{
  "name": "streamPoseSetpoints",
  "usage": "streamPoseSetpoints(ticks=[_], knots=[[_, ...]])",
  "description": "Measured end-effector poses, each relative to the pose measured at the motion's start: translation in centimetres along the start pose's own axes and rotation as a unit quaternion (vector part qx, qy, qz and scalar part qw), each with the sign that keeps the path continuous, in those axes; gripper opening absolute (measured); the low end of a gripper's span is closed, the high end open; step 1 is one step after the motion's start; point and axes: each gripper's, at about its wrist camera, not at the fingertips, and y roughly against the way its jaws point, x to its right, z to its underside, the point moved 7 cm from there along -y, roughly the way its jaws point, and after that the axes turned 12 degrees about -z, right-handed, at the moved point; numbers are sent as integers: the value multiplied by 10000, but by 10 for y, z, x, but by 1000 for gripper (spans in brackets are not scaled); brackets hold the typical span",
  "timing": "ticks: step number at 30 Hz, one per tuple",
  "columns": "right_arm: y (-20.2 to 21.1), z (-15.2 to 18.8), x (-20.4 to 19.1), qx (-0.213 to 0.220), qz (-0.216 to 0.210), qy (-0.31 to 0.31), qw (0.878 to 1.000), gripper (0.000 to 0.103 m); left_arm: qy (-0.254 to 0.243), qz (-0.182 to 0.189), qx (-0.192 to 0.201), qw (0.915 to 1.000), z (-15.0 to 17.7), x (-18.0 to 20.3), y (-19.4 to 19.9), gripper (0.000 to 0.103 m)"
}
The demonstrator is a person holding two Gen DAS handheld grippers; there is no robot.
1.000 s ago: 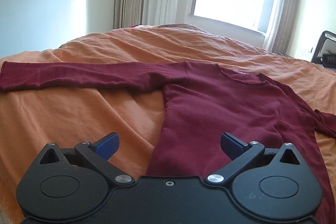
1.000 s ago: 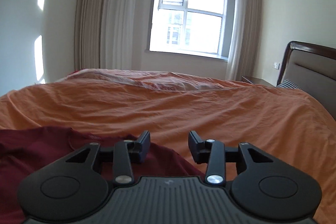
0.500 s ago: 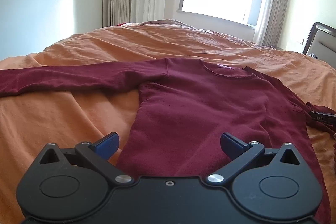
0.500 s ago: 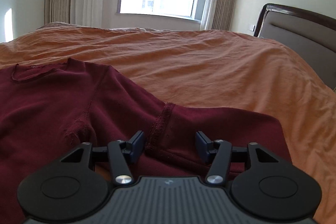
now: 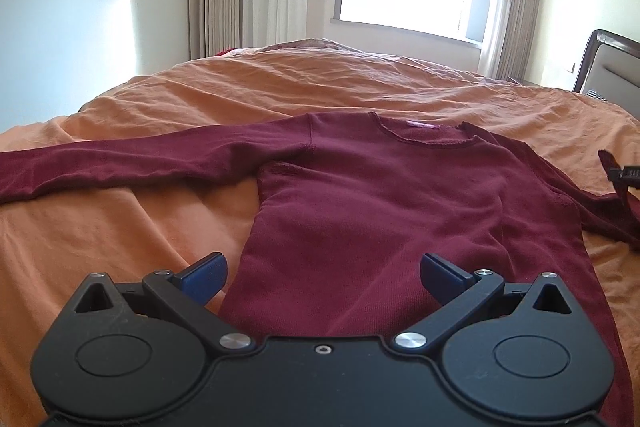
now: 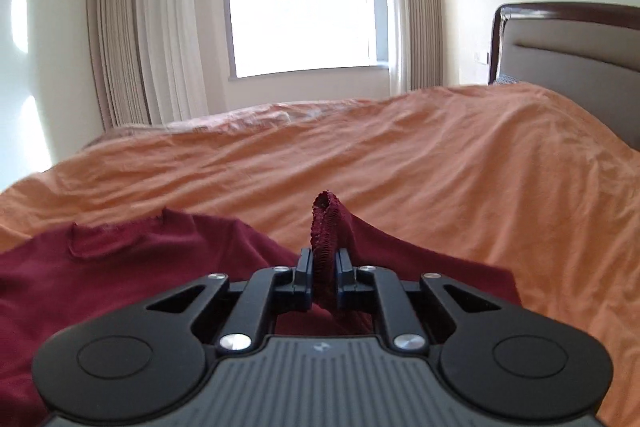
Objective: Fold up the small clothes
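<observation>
A maroon long-sleeved sweater (image 5: 380, 195) lies flat on the orange bedspread (image 5: 120, 235), neckline away from me, its left sleeve (image 5: 120, 163) stretched out to the left. My left gripper (image 5: 322, 269) is open and empty, hovering over the sweater's lower hem. My right gripper (image 6: 323, 263) is shut on the cuff of the right sleeve (image 6: 326, 227) and holds it lifted off the bed. The right gripper's tip shows at the right edge of the left wrist view (image 5: 626, 173). The sweater body also shows in the right wrist view (image 6: 120, 267).
The orange bedspread (image 6: 440, 167) spreads wide on all sides of the sweater. A padded headboard (image 6: 568, 55) stands at the right. A window (image 6: 304, 11) and curtains (image 6: 152, 39) are on the far wall.
My right gripper has closed on the right sleeve cuff and raised it. My left gripper has drifted a little, still open over the hem.
</observation>
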Motion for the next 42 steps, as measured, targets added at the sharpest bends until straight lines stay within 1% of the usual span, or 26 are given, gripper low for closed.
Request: streamPoseSetpoints(ticks=[3,5,8,10,14,18,21,23,24,25,26,27,28,29,30,32,34,35,38,40,42], knots=[[4,-35,-35,205,-493,26,9986,12,93,18,27,10000,-3,-3,0,102],[1,-50,-61,262,-835,64,9961,12,153,31,48,9999,-4,-5,1,102],[-12,-62,-105,259,-1281,120,9914,12,195,-12,53,9998,-5,-11,1,102],[-24,-61,-134,239,-1493,220,9883,12,228,-49,39,9997,-4,-17,0,102],[-62,-39,-186,-48,-1843,200,9826,12,318,-145,6,9994,-2,-30,0,102],[-101,-1,-231,-450,-1930,426,9792,12,359,-318,-38,9988,-2,-46,-2,102],[-120,30,-248,-778,-1940,554,9764,13,370,-477,-49,9982,-3,-56,-2,102],[-124,46,-253,-977,-2007,607,9729,18,379,-581,-50,9976,-4,-60,-2,102],[-124,51,-252,-1027,-2081,610,9708,22,384,-608,-46,9974,-5,-61,-2,102],[-120,56,-253,-1047,-2172,644,9684,29,382,-625,-39,9973,-6,-61,-3,102],[-117,57,-250,-1047,-2239,696,9665,42,374,-636,-33,9973,-8,-61,-3,102],[-110,57,-247,-1011,-2318,753,9646,50,359,-632,-23,9974,-9,-59,-4,102],[-101,53,-243,-938,-2403,828,9626,63,344,-615,-12,9975,-12,-56,-6,102],[-93,51,-237,-875,-2471,907,9608,72,334,-596,-5,9977,-14,-52,-7,102],[-85,49,-230,-827,-2529,984,9589,76,328,-568,3,9978,-17,-47,-9,102],[-68,42,-208,-767,-2608,1135,9556,91,313,-471,59,9984,-25,-37,-12,102],[-54,40,-177,-710,-2503,1251,9574,97,271,-347,173,9989,-35,-21,-15,102],[-48,39,-160,-683,-2370,1261,9609,100,228,-270,247,9991,-41,-12,-18,102],[-38,38,-99,-611,-1815,1105,9752,102,31,-81,473,9988,-57,19,-31,102],[-37,40,-57,-664,-1494,713,9840,102,-89,5,544,9985,-67,40,-46,102],[-38,43,-17,-744,-1355,82,9879,102,-125,84,618,9980,-75,61,-65,102]])
